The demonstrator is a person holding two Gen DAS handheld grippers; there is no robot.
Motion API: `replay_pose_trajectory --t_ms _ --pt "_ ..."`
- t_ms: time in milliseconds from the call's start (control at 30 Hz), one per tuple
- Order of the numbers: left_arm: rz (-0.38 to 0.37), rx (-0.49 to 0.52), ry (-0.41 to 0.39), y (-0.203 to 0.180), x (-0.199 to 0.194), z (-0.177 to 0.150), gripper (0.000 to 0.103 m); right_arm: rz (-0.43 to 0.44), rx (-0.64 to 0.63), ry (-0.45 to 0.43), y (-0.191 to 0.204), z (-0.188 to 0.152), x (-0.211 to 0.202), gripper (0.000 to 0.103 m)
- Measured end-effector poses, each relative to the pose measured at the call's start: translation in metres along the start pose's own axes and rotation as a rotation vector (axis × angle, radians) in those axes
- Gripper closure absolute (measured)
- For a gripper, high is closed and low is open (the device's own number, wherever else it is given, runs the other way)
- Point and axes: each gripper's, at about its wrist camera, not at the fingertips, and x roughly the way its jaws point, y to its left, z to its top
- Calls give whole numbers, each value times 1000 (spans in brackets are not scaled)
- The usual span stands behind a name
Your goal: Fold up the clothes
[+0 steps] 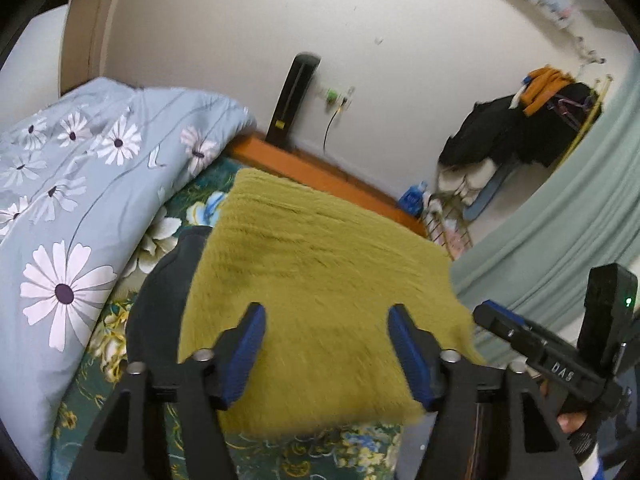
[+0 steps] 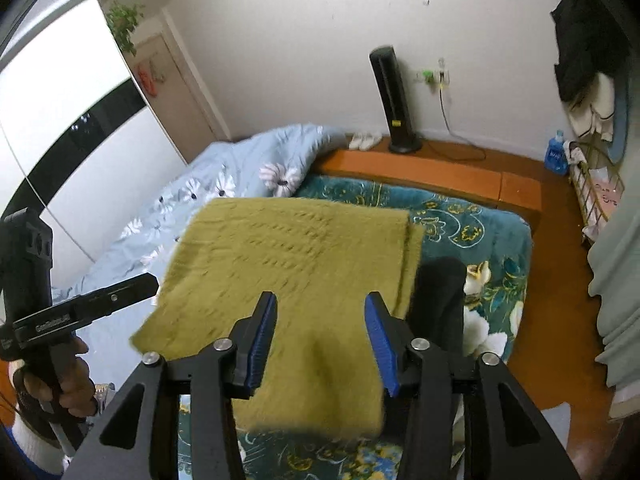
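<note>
While both grippers hang over the bed, a folded garment waits between folds.

Garment: an olive-green fuzzy sweater (image 1: pixel 320 292), folded to a rough rectangle, fills the centre of both wrist views; it lies on the teal floral bedspread (image 2: pixel 460 216).

Underneath: a dark garment (image 1: pixel 160 300) shows at the sweater's side, left of centre in the left wrist view and right of centre in the right wrist view; how far it runs under the sweater cannot be told.

Left gripper (image 1: pixel 326 316): jaws spread wide, nothing between them, blue pads over the sweater's near half.

Right gripper (image 2: pixel 320 304): jaws likewise wide and empty, poised above the near edge; whether the tips touch the knit cannot be told.

Step in hand: judged a pause between folds, both tools free of the cloth.

Next move: likely calls for each gripper to pinch a near corner and carry that edge to the far edge, at upper centre of frame, keeping the layers square.

Surroundings: a pale-blue daisy quilt (image 1: pixel 72 184) is bunched at left.
</note>
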Motion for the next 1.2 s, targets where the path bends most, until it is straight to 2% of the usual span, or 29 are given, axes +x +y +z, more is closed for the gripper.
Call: replay_pose_trajectory --t_ms 33,100,200,267,367,400,433,500,700,733,767,900,1200 --pt "-3 6 -17 -5 -8 -12 33 -5 2 -16 3 -8 -7 44" --pt "-2 8 -25 -10 -15 -28 29 -26 -4 -20 10 -26 -13 44" --pt "29 30 -20 -17 -22 -62 23 -58 -16 -25 22 -52 -20 42" --pt "63 38 -33 -19 -27 -81 22 -72 -48 -25 33 -67 -22 32" --pt "103 41 -40 -23 -32 -105 18 -75 -96 -43 46 -88 -31 30" --pt "121 44 -48 -24 -36 -112 12 -77 -107 -42 49 -94 -33 28" --pt "139 47 -55 -25 -40 -119 6 -88 -116 -44 51 -101 -36 19" --pt "153 41 -70 -27 -47 -130 0 -103 -121 -59 53 -109 -40 13" --pt "201 -4 -109 -30 -64 -152 0 -134 -88 -89 51 -129 -54 10" --pt "212 -12 -112 -30 -66 -155 0 -140 -87 -90 50 -132 -56 8" --pt "217 -24 -118 -30 -68 -159 0 -144 -87 -92 50 -135 -58 1" --pt "242 -70 -145 -30 -77 -173 0 -153 -82 -111 47 -144 -64 0" --pt "400 -39 -195 -40 -83 -195 0 -168 -79 -172 46 -158 -80 0"
